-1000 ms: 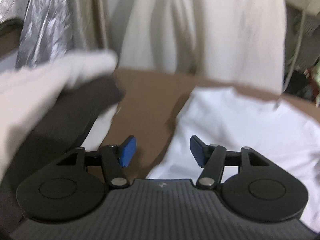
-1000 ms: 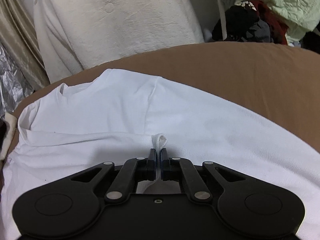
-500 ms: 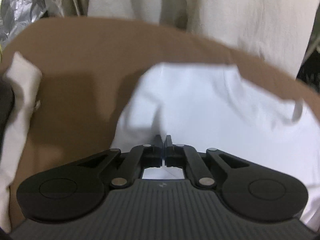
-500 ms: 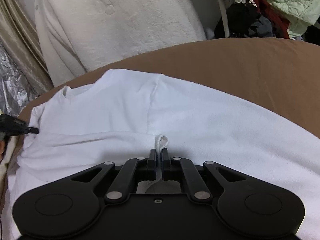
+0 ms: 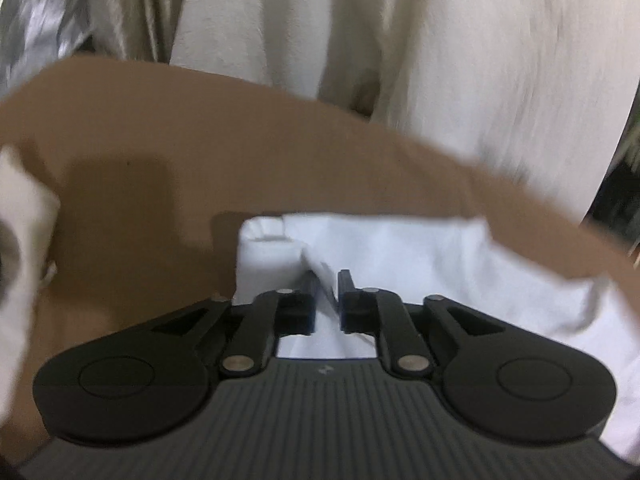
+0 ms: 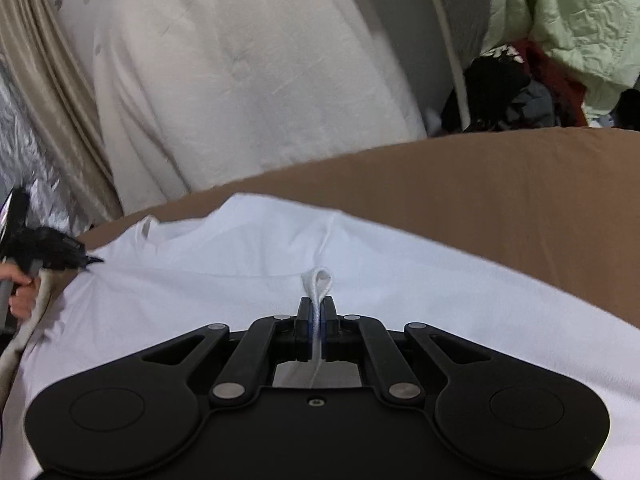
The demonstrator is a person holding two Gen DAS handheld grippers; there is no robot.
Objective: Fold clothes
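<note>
Brown table, cream drape, beige curtain

White garment on brown surface: one. Grippers: two, namely left gripper and right gripper (each pinching a fold of the white cloth). Hands in view: one, at left edge of right wrist view. Cream hanging cloth behind: one. Beige curtain: one. Silver foil sheet: one. Pale green quilted item: one. Dark clothing heap: one (pieces within not countable). Pale folded cloth at left edge: one, blurred.
</note>
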